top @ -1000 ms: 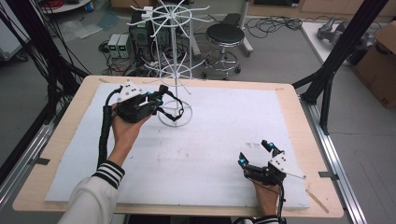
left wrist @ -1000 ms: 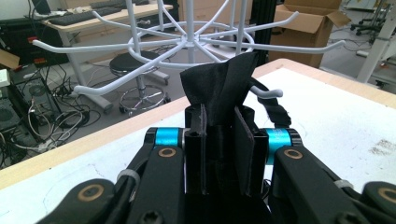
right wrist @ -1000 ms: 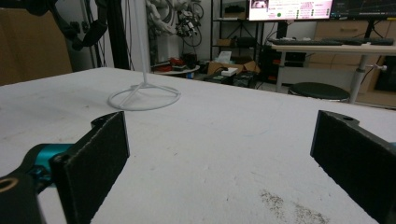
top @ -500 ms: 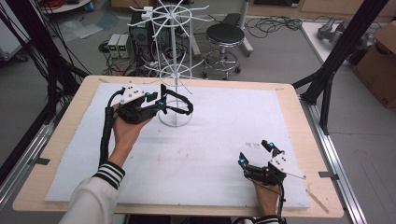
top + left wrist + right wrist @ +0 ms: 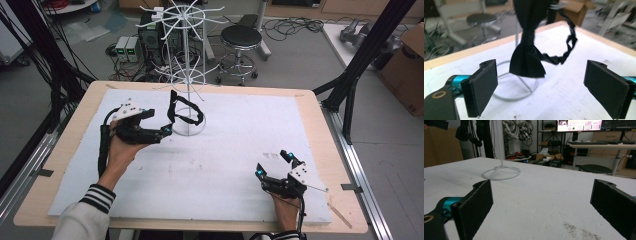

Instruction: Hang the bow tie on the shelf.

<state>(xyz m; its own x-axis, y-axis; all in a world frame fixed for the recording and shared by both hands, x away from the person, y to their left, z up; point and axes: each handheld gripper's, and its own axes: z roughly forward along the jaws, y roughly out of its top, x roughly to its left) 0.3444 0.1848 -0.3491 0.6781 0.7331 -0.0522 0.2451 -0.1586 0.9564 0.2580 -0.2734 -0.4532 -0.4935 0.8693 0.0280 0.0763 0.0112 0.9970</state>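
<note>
Hanging on the white rack (image 5: 187, 85), a black bow tie (image 5: 527, 53) — both claws wide, empty.

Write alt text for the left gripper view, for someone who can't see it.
A black bow tie hangs from a white wire rack, its thin strap looping off to the right, framed between the open black jaws of the left tool. The rack's ring base rests on a white table cover; a round stool blurs behind.

A black bow tie (image 5: 527, 58) hangs on the white wire rack (image 5: 187, 75).
</note>
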